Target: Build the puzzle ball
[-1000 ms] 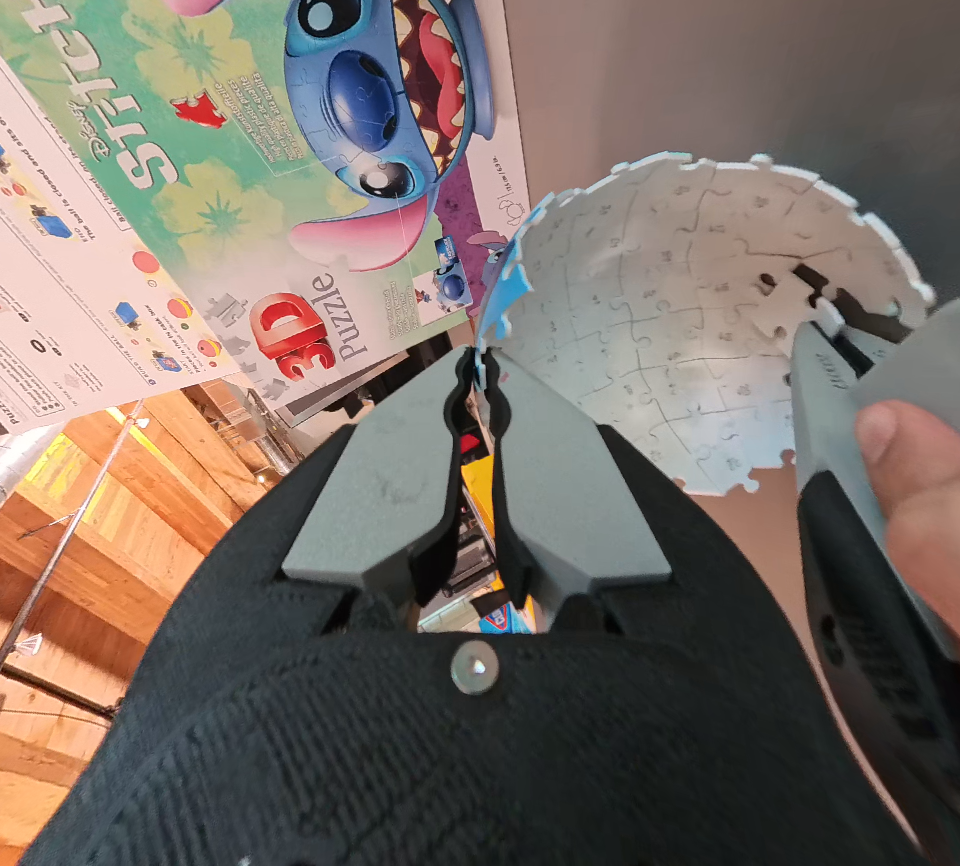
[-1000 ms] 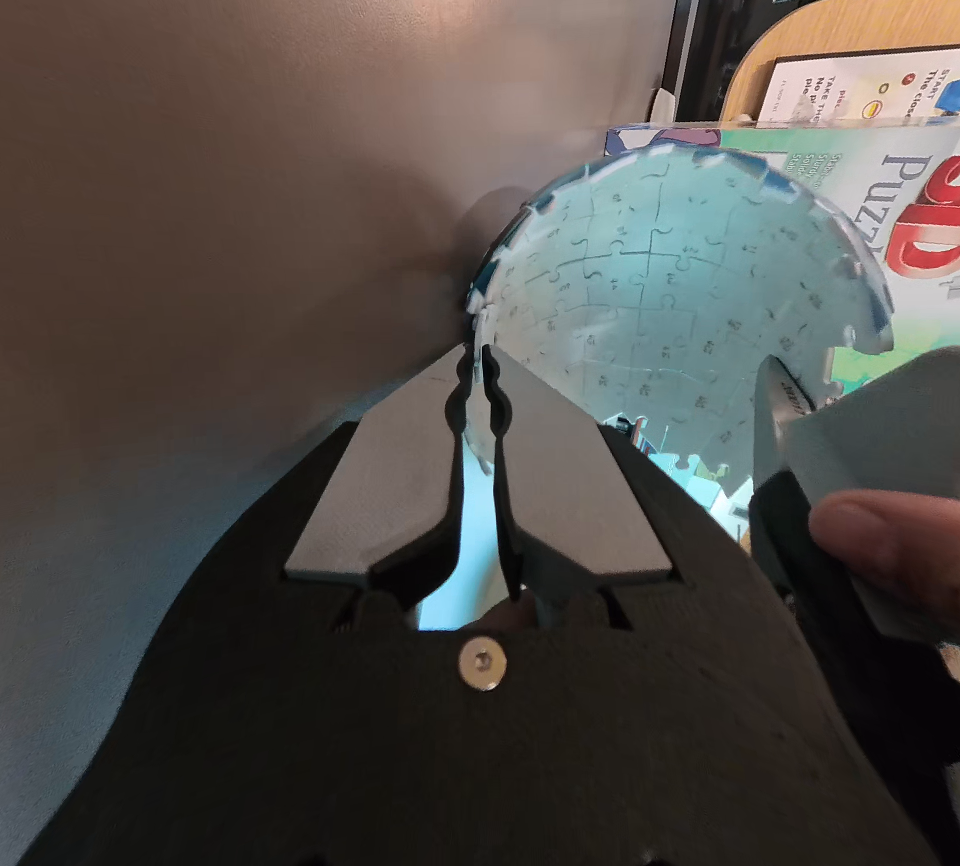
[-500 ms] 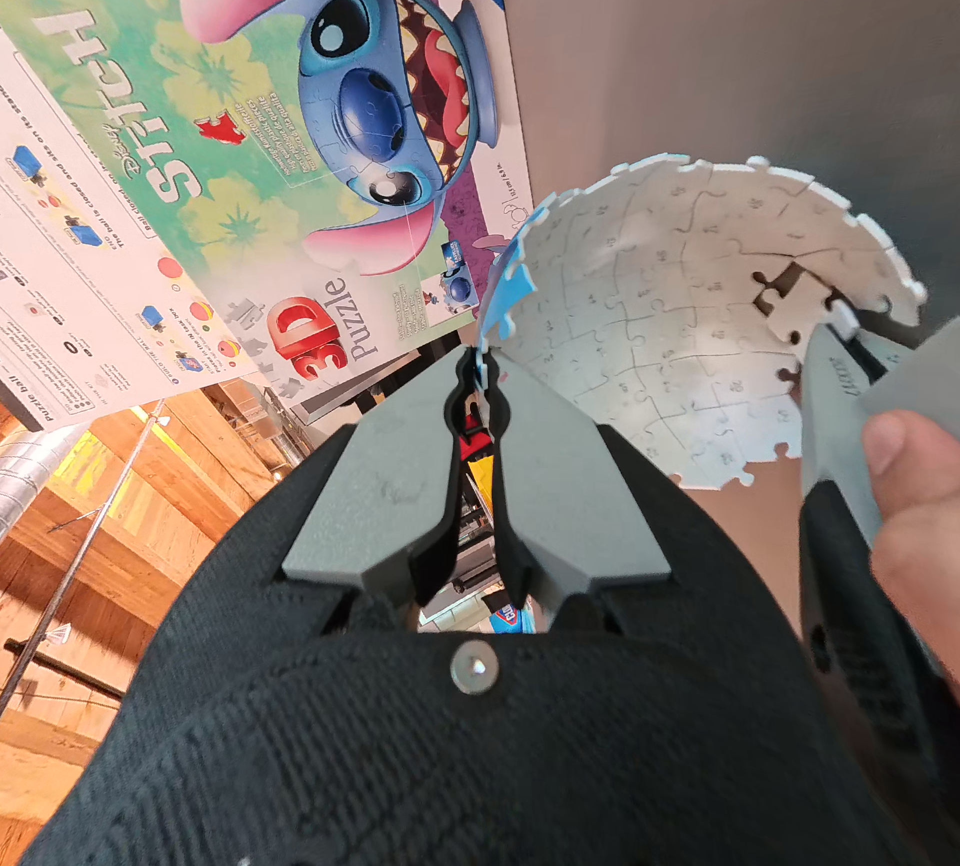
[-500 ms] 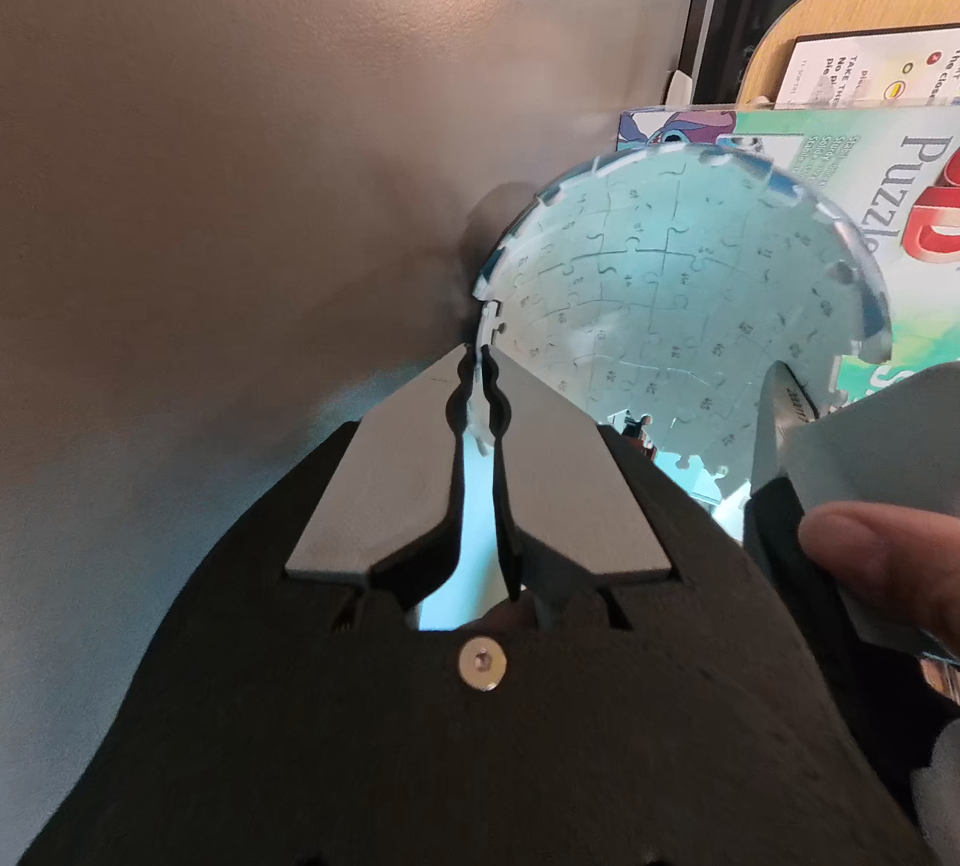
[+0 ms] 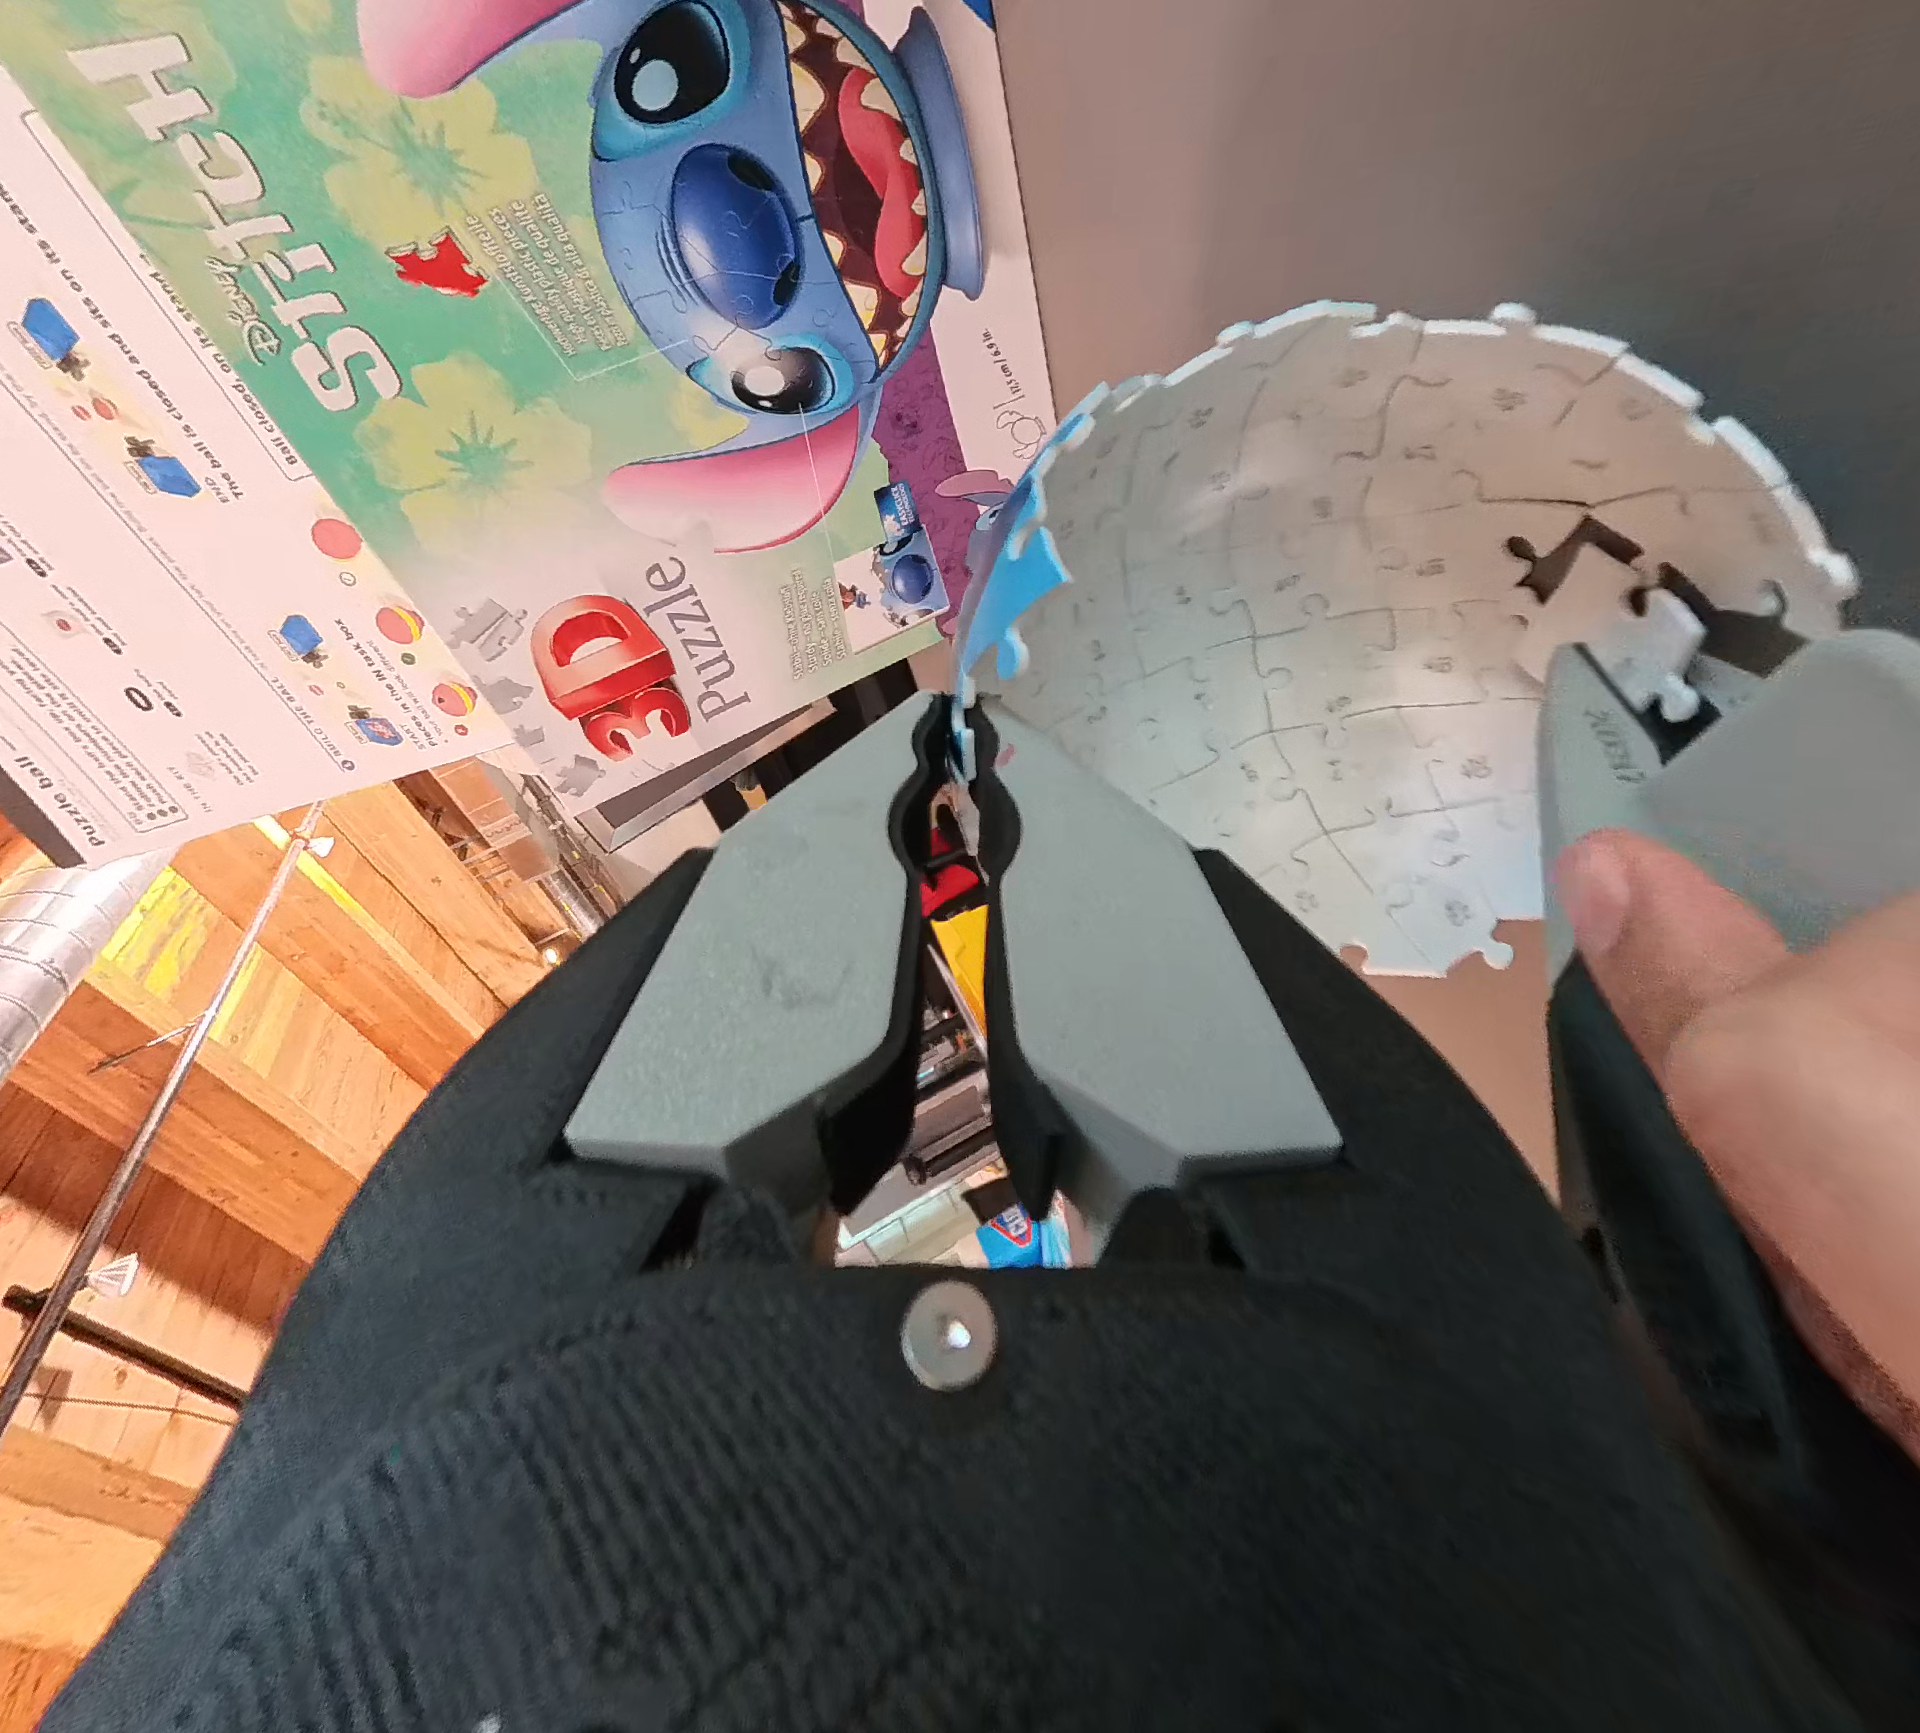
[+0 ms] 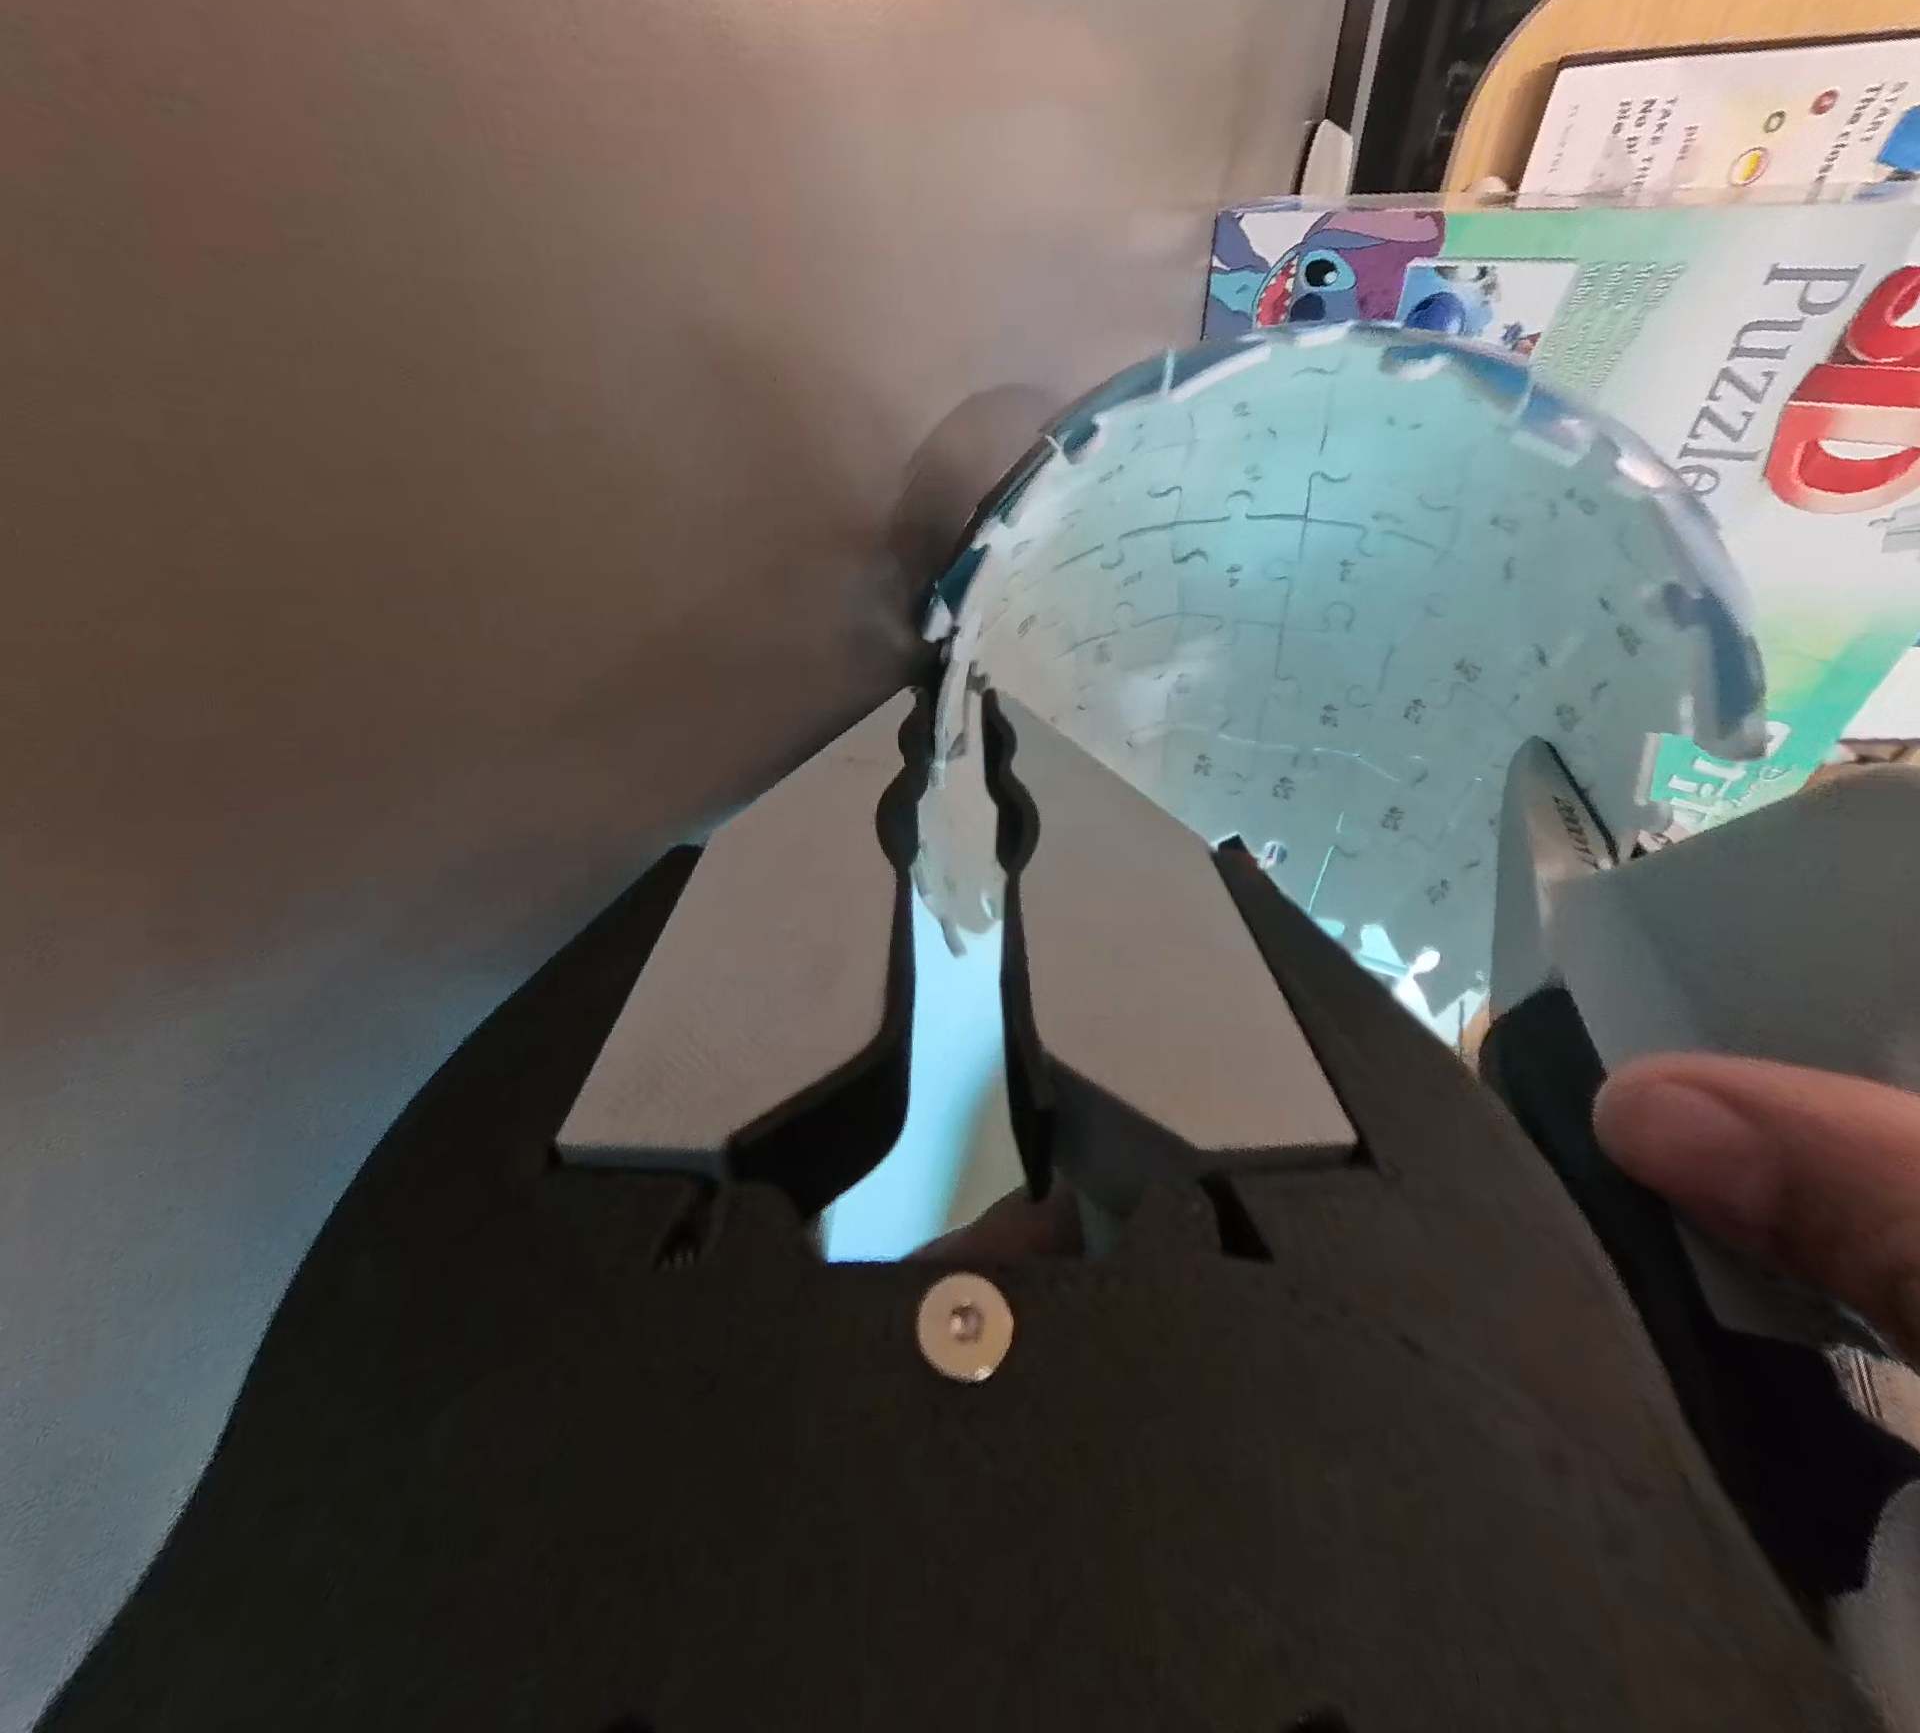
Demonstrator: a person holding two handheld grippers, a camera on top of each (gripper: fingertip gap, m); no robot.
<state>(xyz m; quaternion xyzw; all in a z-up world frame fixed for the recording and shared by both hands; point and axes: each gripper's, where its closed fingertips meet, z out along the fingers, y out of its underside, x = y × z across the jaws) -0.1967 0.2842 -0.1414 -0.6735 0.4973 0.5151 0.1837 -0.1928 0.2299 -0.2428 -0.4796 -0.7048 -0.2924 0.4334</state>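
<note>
Nearest the left camera, the left tool [image 5: 961, 738] is clenched on the rim of the half-built puzzle ball [image 5: 1299, 644]. This is a curved shell of interlocked plastic pieces, white inside and blue outside. Pinching the rim leaves the hollow side open to the other tool and steadies the shell against a push. The shell is held in the air between the two tools, above the dark grey counter [image 5: 1455, 73].

The right tool [image 6: 951, 727] is closed on a single loose white puzzle piece [image 5: 1662, 644] at the opposite rim. That piece sits just beside a dark, piece-shaped gap [image 5: 1569, 556] in the shell wall and looks tilted rather than seated. A thumb [image 5: 1621, 935] rests on the right tool's body. The step in hand appears to be pressing this piece into the gap. Its tabs will probably have to line up first, or the neighbouring seams may spring apart.

Farther off, the colourful cardboard puzzle box [image 5: 520, 281] lies propped beside a white printed instruction sheet [image 5: 104, 540], likely kept in sight as a reference.
</note>
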